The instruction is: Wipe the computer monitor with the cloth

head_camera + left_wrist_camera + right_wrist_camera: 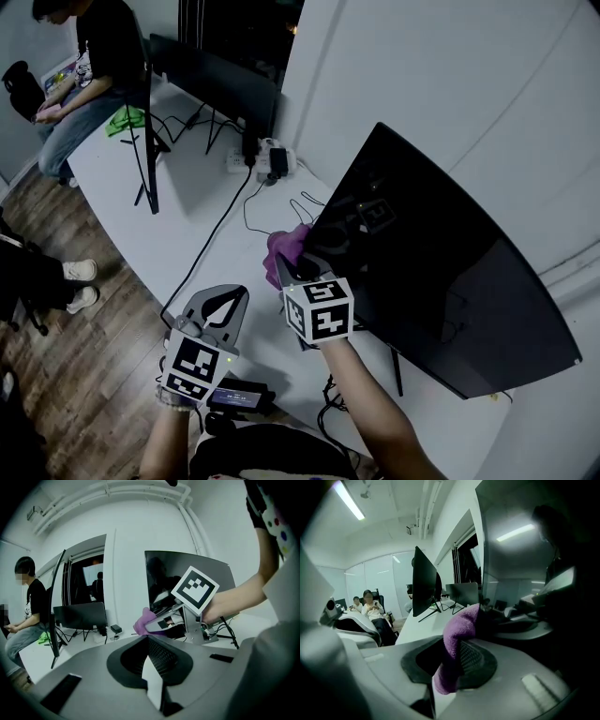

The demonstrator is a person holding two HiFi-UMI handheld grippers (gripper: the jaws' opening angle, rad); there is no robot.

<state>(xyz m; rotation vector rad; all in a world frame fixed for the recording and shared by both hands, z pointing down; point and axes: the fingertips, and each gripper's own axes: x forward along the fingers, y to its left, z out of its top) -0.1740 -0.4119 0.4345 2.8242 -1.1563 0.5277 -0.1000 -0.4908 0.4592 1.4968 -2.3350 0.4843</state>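
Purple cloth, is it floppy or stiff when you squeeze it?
Probably floppy: the purple cloth bends and bunches up where the right gripper pinches it. It is likely light and soft, since it looks fuzzy. That fuzzy surface probably makes it hard to slip out.

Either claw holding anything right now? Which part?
Right claw grips the purple cloth by one end, rest bunched beyond the tips. Left claw shut, empty.

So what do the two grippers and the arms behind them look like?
The left gripper and right gripper have grey plastic bodies with black ribbed pads. Each carries a white cube with black square markers. The right forearm and left forearm show no sleeves.
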